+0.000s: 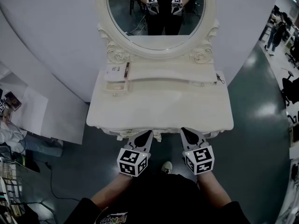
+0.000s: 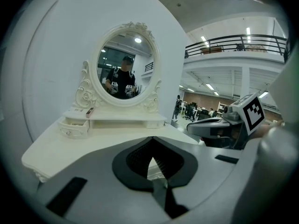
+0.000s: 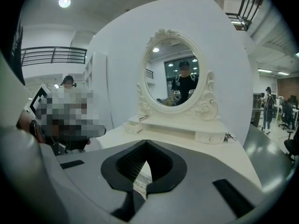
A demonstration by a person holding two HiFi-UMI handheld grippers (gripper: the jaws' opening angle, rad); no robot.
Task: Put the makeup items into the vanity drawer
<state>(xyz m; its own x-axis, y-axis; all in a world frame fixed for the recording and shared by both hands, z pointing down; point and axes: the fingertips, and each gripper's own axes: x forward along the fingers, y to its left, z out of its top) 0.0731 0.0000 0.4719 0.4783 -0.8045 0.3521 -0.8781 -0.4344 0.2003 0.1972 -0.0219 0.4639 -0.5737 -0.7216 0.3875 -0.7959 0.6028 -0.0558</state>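
A white vanity table (image 1: 159, 110) with an oval mirror (image 1: 159, 13) stands before me. On its raised shelf at the left lie a flat pale packet (image 1: 113, 70) and a slim dark-ended stick (image 1: 126, 69). The small left drawer (image 1: 116, 87) below them is pulled out a little. My left gripper (image 1: 148, 134) and right gripper (image 1: 184, 131) hover side by side at the table's front edge, both shut and holding nothing. The left gripper view shows the same drawer (image 2: 74, 127) and stick (image 2: 89, 111) far ahead. In the right gripper view, a second small drawer (image 3: 210, 136) sits shut at the shelf's right end.
A small dark metal clip or keys (image 1: 219, 78) lies at the shelf's right end. A curved white wall (image 1: 56, 41) backs the vanity. My shoe (image 1: 167, 167) is under the front edge. A cluttered desk (image 1: 9, 108) stands far left, office chairs (image 1: 290, 90) far right.
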